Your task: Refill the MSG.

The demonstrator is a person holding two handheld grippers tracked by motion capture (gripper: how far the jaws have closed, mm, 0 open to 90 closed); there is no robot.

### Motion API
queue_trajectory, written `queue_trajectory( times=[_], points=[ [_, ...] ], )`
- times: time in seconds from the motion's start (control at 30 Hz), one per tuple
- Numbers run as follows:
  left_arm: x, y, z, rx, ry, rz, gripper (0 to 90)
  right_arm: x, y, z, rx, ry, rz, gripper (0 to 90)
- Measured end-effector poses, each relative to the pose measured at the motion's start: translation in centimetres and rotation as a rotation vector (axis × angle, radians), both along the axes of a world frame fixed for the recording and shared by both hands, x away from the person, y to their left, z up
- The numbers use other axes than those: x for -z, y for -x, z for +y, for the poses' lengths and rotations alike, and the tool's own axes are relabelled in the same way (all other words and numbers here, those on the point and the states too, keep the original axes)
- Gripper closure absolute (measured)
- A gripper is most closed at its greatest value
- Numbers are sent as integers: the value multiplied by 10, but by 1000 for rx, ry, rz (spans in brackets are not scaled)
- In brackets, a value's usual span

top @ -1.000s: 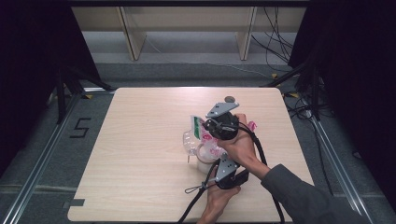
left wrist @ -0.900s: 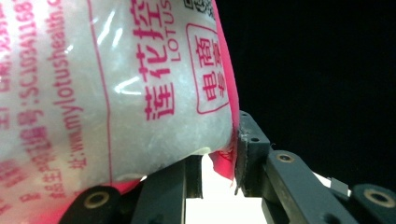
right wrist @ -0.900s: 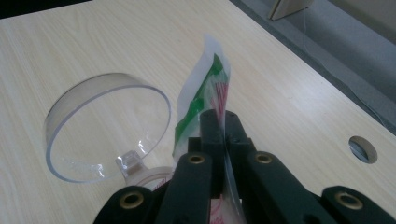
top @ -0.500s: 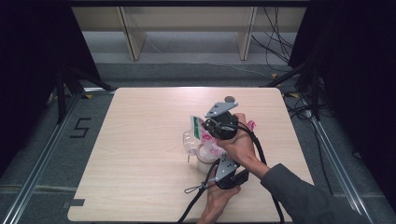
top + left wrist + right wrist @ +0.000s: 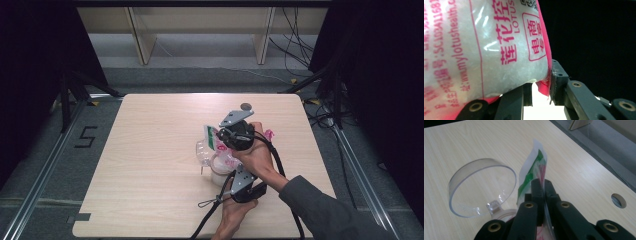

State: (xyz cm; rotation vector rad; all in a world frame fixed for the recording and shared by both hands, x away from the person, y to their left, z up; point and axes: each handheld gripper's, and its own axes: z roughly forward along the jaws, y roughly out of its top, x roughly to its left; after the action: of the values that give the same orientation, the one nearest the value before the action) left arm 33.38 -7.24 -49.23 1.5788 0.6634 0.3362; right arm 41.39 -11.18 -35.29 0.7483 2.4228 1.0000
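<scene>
A plastic bag (image 5: 212, 138) of white granules with pink print and a green top edge is held up over the middle of the table. My right gripper (image 5: 221, 136) (image 5: 543, 185) is shut on the bag's flat top seal (image 5: 536, 165). My left gripper (image 5: 238, 172) (image 5: 540, 87) sits below it, jaws pointing up, with the bag's pink bottom seam (image 5: 543, 86) between its fingers; the bulging bag (image 5: 486, 50) looms right over it. A clear round jar (image 5: 218, 176) with its hinged lid (image 5: 202, 150) (image 5: 481, 187) flipped open stands under the bag.
The light wooden table (image 5: 150, 150) has a round hole (image 5: 245, 106) (image 5: 618, 200) near its far edge. Both forearms cross over the near right part. Gripper cables (image 5: 210, 205) trail off the front edge. Black stands and floor rails flank the table.
</scene>
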Motion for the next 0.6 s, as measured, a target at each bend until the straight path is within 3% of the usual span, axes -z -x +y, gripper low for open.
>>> queue_trajectory(
  times=[0.2,0.23,0.37,0.4,0.6],
  points=[
    [-1,0,1,4,-9,0,749,-1,0,-1,3,-6,14,900],
    [-1,0,2,3,-9,3,750,-1,-1,-1,2,-9,-7,900],
    [-1,0,1,6,1,2,749,-1,-1,-1,-9,-1,11,900],
    [-1,0,1,1,1,5,750,0,-2,-1,-10,4,-5,900],
    [1,-2,1,-6,-1,7,750,0,-1,1,7,-8,17,900]
  ],
)
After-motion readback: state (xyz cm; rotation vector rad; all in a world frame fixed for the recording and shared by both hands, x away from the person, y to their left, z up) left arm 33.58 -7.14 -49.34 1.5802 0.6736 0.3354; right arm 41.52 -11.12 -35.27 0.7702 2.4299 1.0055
